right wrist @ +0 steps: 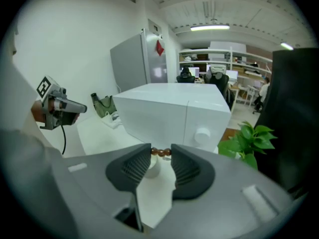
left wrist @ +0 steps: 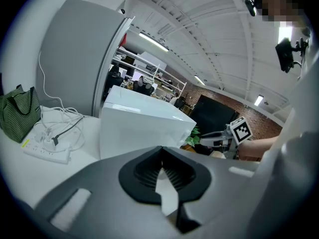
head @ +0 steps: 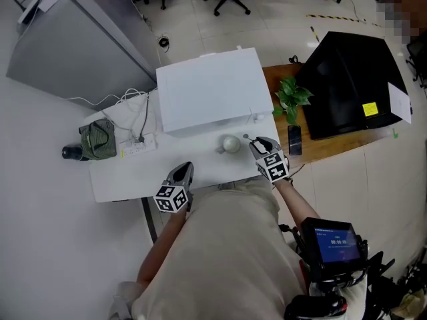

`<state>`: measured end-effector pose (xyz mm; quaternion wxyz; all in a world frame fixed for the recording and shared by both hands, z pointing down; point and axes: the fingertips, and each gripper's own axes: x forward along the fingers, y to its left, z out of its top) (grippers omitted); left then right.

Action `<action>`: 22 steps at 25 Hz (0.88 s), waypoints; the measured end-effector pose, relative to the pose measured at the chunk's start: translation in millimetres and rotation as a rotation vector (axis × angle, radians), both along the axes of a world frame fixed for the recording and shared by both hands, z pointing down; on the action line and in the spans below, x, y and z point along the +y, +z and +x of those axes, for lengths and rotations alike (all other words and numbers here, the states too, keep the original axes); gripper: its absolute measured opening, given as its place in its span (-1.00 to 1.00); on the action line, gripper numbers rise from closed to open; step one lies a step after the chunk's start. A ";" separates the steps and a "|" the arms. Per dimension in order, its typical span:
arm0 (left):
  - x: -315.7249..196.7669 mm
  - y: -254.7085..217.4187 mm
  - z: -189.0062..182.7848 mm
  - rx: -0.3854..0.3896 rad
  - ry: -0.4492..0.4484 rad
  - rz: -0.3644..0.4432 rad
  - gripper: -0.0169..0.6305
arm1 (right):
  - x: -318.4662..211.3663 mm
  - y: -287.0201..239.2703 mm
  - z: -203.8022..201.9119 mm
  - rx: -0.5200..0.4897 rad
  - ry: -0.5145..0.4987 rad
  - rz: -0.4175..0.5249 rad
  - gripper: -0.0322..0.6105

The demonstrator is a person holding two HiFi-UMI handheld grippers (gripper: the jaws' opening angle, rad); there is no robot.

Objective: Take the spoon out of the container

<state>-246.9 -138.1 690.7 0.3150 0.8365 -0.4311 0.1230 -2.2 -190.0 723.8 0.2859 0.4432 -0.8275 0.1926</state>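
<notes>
A small white round container (head: 230,143) stands on the white table (head: 120,179), just in front of a big white box. In the right gripper view the container (right wrist: 152,167) shows behind the left finger. The spoon's brown beaded handle (right wrist: 160,153) lies crosswise just past the fingertips. My right gripper (head: 255,143) (right wrist: 160,149) is right next to the container, its jaws standing apart with nothing pressed between the pads. My left gripper (head: 184,169) (left wrist: 160,159) hangs at the table's near edge, shut and empty.
The white box (head: 210,89) fills the table's back. To its left lie a power strip with cables (head: 139,145), a green bag (head: 99,139) and a dark cup (head: 70,153). To its right are a potted plant (head: 292,99), a phone (head: 294,140) and a black case (head: 347,79).
</notes>
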 end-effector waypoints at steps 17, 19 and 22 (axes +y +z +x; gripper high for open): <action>23.2 -0.6 -19.9 -0.020 -0.053 -0.012 -1.00 | 9.4 114.7 32.2 0.087 0.055 -0.119 -0.50; 28.8 1.4 -21.4 -0.021 -0.049 -0.018 -1.00 | 16.5 119.7 33.7 0.090 0.059 -0.132 -0.50; 38.9 6.1 -23.9 -0.022 -0.041 -0.030 -1.00 | 26.5 132.8 35.6 0.099 0.062 -0.159 -0.50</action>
